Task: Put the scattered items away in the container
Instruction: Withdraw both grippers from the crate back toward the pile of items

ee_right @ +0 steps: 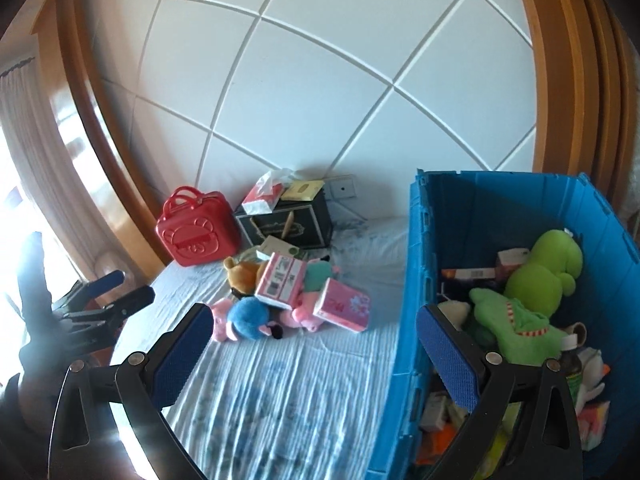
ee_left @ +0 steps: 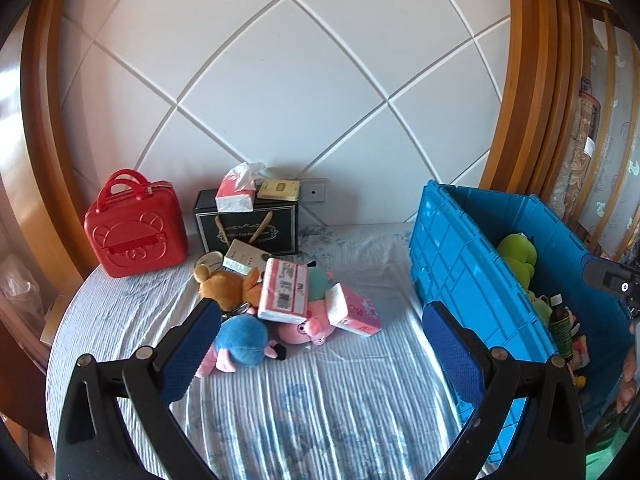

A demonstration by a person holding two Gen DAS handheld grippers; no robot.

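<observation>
Nearest the cameras, the left gripper (ee_left: 320,344) has its blue-padded fingers spread wide with nothing between them, held over bare striped bedsheet (ee_left: 320,400). The right gripper (ee_right: 316,350) is just as wide and empty, its right finger hanging over the near wall of the blue crate (ee_right: 404,320) (already well stocked with a green plush frog (ee_right: 548,272), a green plush crocodile (ee_right: 516,332) and a dark bottle (ee_right: 570,364)).

Beyond the fingers, slightly left of centre, lies the heap left to tidy: a blue-headed plush (ee_left: 240,340) at the near edge, a pink pig plush (ee_left: 308,330) just right of it, and two pink tissue packs (ee_left: 284,294) leaning on the toys, the second (ee_left: 356,312) tilted down to the right. A brown teddy (ee_left: 224,284) sits at the far left of the heap.

The relation that matters: the heap lies straight ahead of the left gripper, the blue-headed plush just past its left fingertip, while the crate stands to the right. So the left hand is probably the better placed for the next pick, with a rightward carry to follow.

Farthest off, against the padded headboard, stand a red bear case (ee_left: 136,226) and a black gift box (ee_left: 248,224).
</observation>
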